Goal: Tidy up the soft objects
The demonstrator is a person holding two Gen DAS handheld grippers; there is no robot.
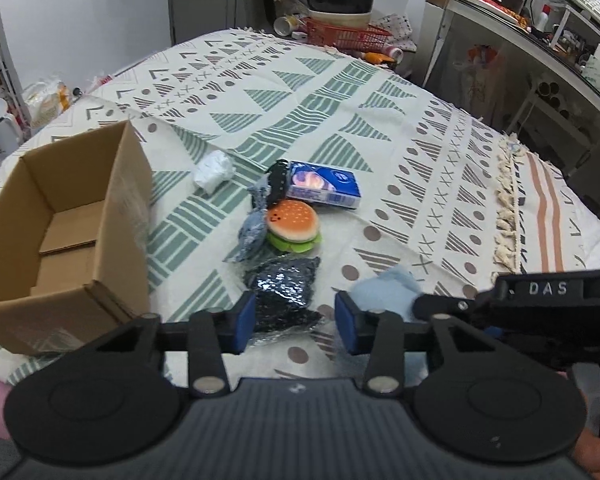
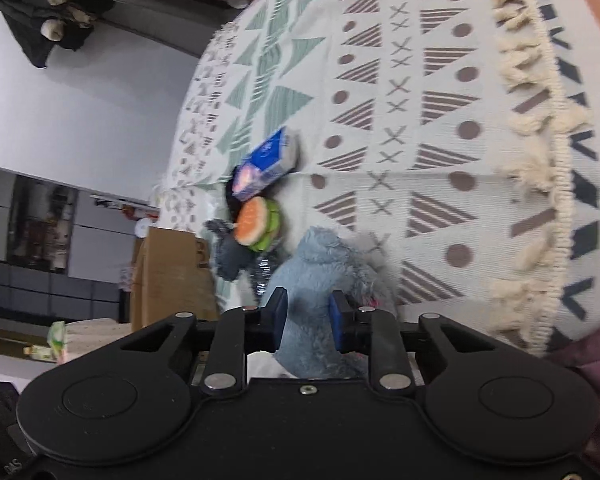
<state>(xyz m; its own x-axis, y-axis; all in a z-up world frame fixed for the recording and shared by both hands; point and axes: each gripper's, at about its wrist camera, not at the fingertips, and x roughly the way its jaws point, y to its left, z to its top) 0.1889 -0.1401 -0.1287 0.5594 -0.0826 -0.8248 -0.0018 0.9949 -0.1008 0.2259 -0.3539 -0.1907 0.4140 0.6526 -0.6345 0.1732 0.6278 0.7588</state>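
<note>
My left gripper (image 1: 296, 322) points down at a dark sequined pouch (image 1: 284, 292) on the patterned cloth. The pouch lies between the blue pads; the left pad touches it and a gap shows at the right pad. Beyond it lie a burger plush (image 1: 294, 224), a grey-blue fabric bundle (image 1: 254, 228), a blue tissue pack (image 1: 324, 186) and a white crumpled wad (image 1: 214, 170). An open cardboard box (image 1: 60, 220) stands at the left. My right gripper (image 2: 308, 320) is shut on a fluffy light-blue plush toy (image 2: 324, 276), also seen in the left wrist view as the plush (image 1: 384, 288).
The cloth's tasselled seam (image 1: 508, 208) runs along the right. A red basket (image 1: 346, 34) with stacked bowls sits beyond the far edge. A cluttered white desk (image 1: 540, 40) stands at the far right, a white jug (image 1: 0, 120) at the far left.
</note>
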